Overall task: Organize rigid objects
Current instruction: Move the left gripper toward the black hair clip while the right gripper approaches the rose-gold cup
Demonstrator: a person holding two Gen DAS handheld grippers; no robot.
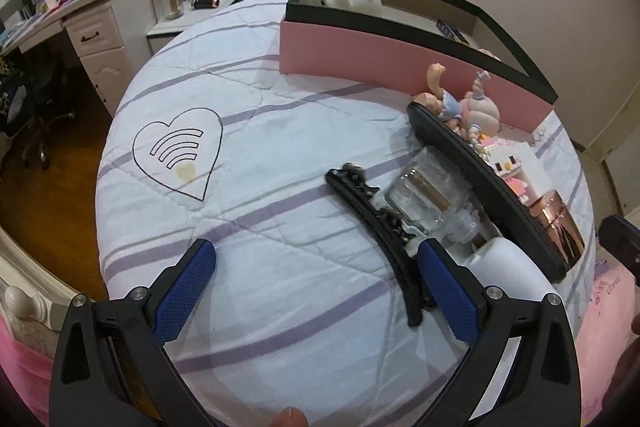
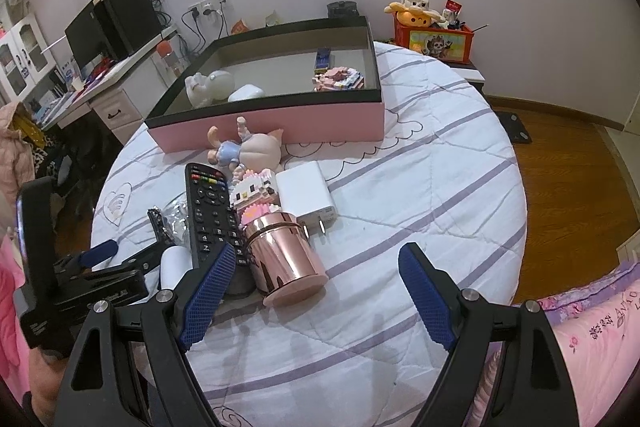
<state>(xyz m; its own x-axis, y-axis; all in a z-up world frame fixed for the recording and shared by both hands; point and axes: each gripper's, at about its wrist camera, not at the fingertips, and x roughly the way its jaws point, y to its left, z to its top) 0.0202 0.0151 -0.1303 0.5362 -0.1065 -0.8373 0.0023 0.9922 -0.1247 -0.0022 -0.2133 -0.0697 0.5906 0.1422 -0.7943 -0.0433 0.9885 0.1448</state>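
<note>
Crowding is the risk: both the left tongs [image 1: 316,291] and right tongs [image 2: 316,297] hang released, holding nothing. Clutter lies at ten o'clock of the right tongs, so reaching for the rose-gold canister [image 2: 286,261] could nudge the remote [image 2: 210,213] or roll it off the bed [image 2: 420,187] before reaching the pink box [image 2: 280,125].

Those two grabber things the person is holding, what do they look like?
Each is a black plastic frame shaped like a wide fork. The left gripper and right gripper both have two fingers faced with blue textured pads, joined by silver round bolts. No cables or sleeves show.
</note>
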